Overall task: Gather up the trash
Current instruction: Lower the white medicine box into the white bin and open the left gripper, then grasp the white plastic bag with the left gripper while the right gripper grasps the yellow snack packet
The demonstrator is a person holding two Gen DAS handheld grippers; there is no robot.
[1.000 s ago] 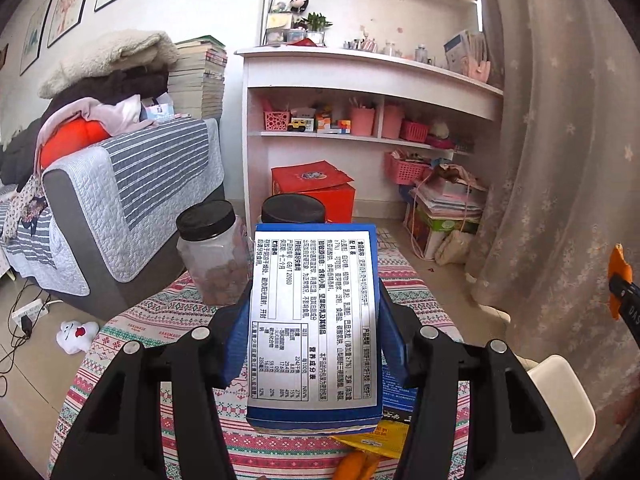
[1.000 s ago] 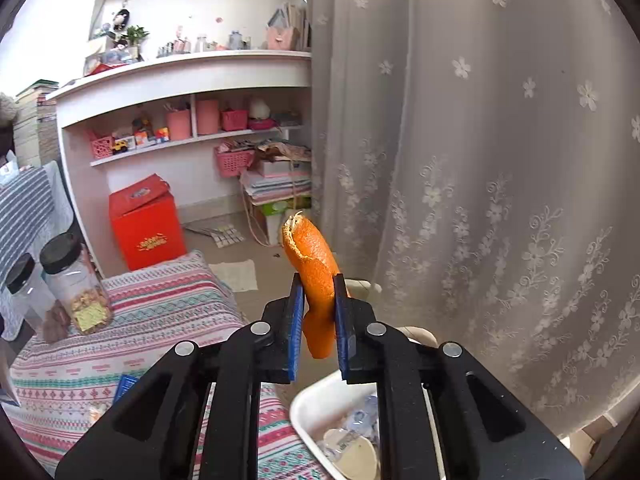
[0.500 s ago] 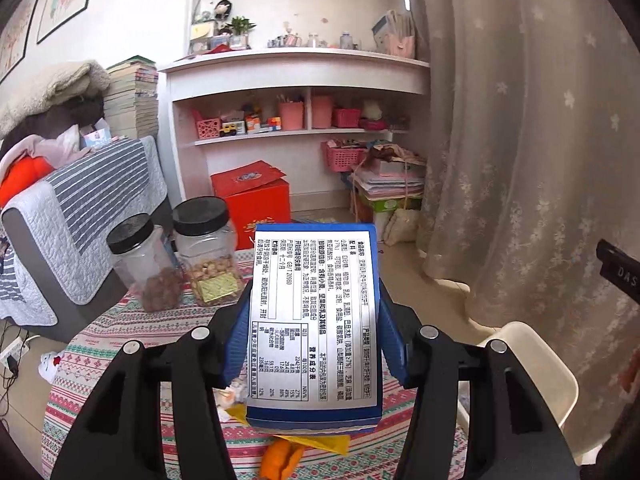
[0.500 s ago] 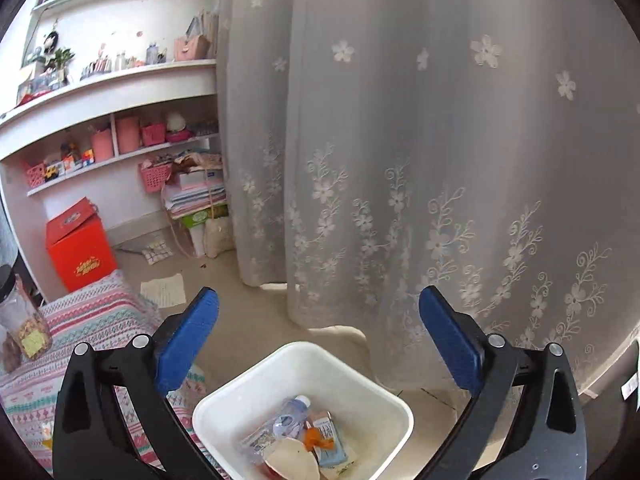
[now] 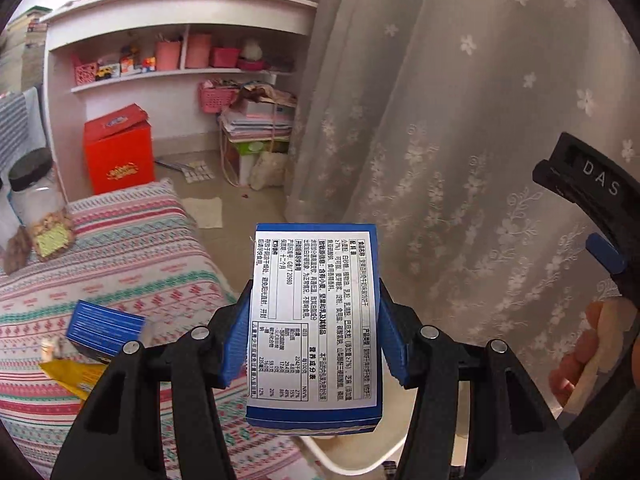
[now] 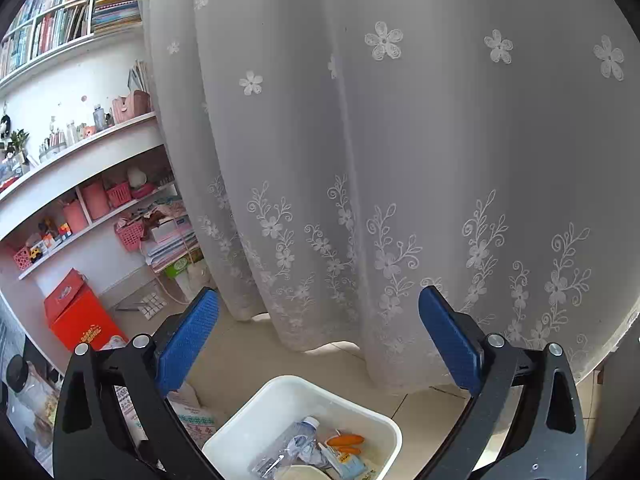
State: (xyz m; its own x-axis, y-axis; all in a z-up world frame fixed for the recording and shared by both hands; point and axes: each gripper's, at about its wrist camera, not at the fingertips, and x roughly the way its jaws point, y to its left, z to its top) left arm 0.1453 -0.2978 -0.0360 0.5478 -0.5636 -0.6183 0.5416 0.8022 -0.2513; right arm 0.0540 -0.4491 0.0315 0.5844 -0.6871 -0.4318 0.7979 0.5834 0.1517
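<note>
- The left gripper (image 5: 314,340) is clamped on a blue box (image 5: 314,320), held above the near rim of the white bin (image 5: 352,456).
- The right gripper (image 6: 318,344) hangs over that bin, jaws wide apart with nothing between them.
- An orange peel (image 6: 346,442) lies inside the bin.

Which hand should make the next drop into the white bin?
Left. The left gripper is clamped on the blue box, with the bin's rim just below. The right gripper is open and empty above the white bin.
</note>
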